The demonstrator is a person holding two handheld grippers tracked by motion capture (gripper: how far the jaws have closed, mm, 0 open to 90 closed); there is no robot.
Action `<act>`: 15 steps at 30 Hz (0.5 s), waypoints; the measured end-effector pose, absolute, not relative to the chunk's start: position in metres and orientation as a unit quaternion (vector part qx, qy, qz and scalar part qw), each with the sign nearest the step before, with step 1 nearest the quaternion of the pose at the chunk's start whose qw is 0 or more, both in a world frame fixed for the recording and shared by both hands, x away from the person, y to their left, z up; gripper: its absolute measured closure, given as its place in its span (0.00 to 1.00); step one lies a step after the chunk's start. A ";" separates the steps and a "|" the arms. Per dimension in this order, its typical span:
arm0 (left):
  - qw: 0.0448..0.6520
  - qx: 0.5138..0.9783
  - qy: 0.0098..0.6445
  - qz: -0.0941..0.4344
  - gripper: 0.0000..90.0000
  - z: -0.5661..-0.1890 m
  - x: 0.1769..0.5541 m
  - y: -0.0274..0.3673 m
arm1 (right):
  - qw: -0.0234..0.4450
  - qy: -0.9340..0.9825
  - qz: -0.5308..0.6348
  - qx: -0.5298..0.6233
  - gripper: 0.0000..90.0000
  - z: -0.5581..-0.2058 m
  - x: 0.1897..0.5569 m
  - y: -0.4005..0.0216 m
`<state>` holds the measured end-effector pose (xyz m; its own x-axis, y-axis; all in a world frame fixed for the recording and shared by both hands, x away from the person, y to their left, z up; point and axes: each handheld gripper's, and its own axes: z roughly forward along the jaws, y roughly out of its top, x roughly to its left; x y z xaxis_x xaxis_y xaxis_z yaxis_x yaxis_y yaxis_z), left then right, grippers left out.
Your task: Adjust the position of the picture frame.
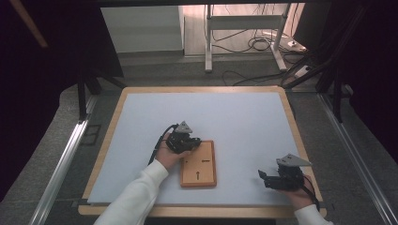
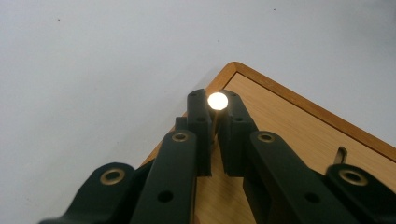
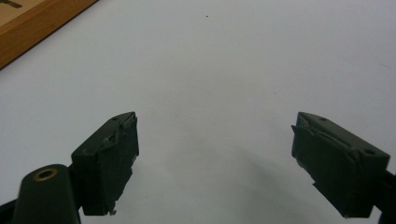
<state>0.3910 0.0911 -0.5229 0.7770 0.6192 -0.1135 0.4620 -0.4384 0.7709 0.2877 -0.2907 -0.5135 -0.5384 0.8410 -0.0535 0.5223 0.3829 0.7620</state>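
A flat wooden board (image 1: 198, 164) with a raised rim lies on the pale blue mat, front centre. It has short dark slots cut in it (image 2: 341, 154). My left gripper (image 1: 192, 143) hovers over the board's far left corner. It (image 2: 215, 105) is shut on a thin pin with a bright round head (image 2: 217, 100), whose shaft runs down between the jaws. My right gripper (image 1: 264, 177) is held low over the mat to the right of the board, pointing left. Its jaws (image 3: 215, 121) stand wide open with nothing between them. The board's edge (image 3: 32, 28) shows at the upper left of the right gripper view.
The mat (image 1: 234, 117) covers a wood-edged table (image 1: 291, 112). Beyond the far edge are the floor, a white frame's legs (image 1: 209, 42) and loose cables (image 1: 258, 44). Metal rails (image 1: 61, 164) run along both sides of the table.
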 end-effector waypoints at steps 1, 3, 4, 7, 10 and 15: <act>0.423 0.843 0.320 0.094 0.94 -0.523 0.392 0.089 | 0.222 0.802 0.357 0.425 0.17 -0.514 0.288 -0.291; 0.422 0.843 0.318 0.094 0.94 -0.523 0.393 0.088 | 0.222 0.802 0.356 0.425 0.16 -0.514 0.288 -0.290; 0.424 0.843 0.317 0.094 0.94 -0.523 0.394 0.086 | 0.222 0.803 0.355 0.425 0.17 -0.514 0.287 -0.290; 0.426 0.843 0.317 0.090 0.94 -0.524 0.395 0.087 | 0.222 0.802 0.355 0.426 0.17 -0.514 0.287 -0.290; 0.432 0.838 0.319 0.093 0.88 -0.522 0.393 0.089 | 0.222 0.801 0.356 0.426 0.16 -0.514 0.288 -0.290; 0.424 0.839 0.320 0.118 0.55 -0.515 0.385 0.092 | 0.224 0.800 0.362 0.422 0.16 -0.513 0.287 -0.290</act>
<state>0.3852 0.0919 -0.5150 0.7674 0.6369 -0.0733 0.4367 -0.4355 0.7872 0.2866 -0.2899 -0.5128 -0.5432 0.8380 -0.0525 0.5139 0.3813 0.7685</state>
